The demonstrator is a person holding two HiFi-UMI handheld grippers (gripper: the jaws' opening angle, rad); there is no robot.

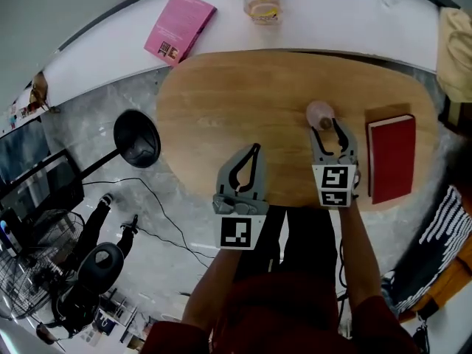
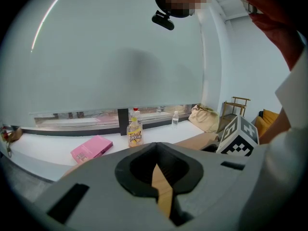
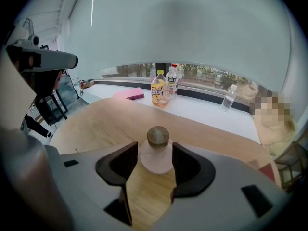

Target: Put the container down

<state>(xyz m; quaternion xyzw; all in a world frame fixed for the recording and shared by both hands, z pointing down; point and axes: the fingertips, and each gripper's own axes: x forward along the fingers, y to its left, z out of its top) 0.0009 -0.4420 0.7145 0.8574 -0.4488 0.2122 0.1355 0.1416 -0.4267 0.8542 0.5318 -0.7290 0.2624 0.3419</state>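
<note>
Frosted pink, with a round brown stopper: that is the small bottle-shaped container (image 3: 156, 163). It stands upright between the black pads of my right tool (image 3: 155, 150), low in the middle of the right gripper view. Both pads lie against its sides, so the tool is closed to the bottle's width and has hold of it. In the head view the container sits at the tips of that tool, right of centre over the oval pale wooden surface (image 1: 221, 109). A red hardcover book (image 1: 391, 157) lies near it, further right in the frame. The base looks very close to the wood, but I cannot tell whether it touches.

My left tool (image 1: 254, 153) is at the lower middle of the head view. Its jaws are drawn together with nothing in them, and only a sliver of wood shows between.

I judge the step in hand to be the setting down. To do it well I should hold the bottle upright and lower it straight until the base bears flat on the wood. Then I part the jaws evenly so neither pad drags it sideways. The rounded body under that stopper may tip easily, so I would draw back along the jaws' own line, clear of the book.
</note>
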